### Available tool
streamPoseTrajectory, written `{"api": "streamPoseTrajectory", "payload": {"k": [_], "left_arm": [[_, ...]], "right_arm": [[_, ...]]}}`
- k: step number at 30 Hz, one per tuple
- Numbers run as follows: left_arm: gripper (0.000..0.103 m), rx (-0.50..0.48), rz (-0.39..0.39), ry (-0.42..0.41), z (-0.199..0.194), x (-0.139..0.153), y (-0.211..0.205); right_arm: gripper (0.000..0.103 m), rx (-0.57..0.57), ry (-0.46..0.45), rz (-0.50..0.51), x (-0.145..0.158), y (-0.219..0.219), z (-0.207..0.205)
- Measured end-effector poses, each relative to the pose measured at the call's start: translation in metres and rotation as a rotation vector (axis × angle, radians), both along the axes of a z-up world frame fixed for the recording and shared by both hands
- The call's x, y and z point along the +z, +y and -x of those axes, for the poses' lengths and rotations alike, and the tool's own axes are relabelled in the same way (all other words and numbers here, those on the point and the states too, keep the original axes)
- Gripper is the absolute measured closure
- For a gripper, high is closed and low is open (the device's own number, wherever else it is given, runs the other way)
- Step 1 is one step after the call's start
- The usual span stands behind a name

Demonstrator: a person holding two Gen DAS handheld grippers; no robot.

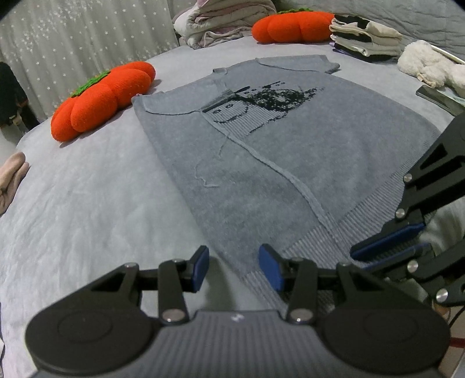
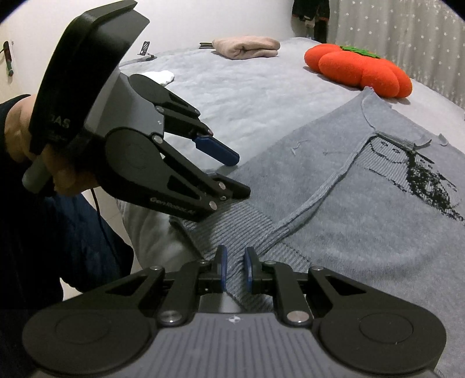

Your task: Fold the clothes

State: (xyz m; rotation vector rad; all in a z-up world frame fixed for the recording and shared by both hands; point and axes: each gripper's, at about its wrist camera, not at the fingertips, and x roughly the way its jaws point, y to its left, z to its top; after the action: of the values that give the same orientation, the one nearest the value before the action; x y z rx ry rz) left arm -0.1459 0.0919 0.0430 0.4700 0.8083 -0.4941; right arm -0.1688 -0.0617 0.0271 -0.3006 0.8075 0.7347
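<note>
Angling down over sweater (image 1: 290,162) hem, left tongs (image 1: 234,269) parted, right tongs (image 2: 234,269) pinching.

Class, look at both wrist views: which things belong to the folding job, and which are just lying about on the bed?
Job in hand:
grey sweater
left tool
right tool

Lying about:
two orange pumpkin cushions
folded clothes stack
white plush toy
folded pink garment
</note>
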Motion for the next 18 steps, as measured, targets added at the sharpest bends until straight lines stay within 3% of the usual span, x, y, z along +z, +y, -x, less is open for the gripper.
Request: {"api": "streamPoseTrajectory", "payload": {"k": [18], "left_arm": [[0.062,-0.108,-0.023,-0.002,0.011,0.002,0.009]], "right_arm": [[0.086,0.061,0.010,0.028,-0.001,0.000,0.002]]}}
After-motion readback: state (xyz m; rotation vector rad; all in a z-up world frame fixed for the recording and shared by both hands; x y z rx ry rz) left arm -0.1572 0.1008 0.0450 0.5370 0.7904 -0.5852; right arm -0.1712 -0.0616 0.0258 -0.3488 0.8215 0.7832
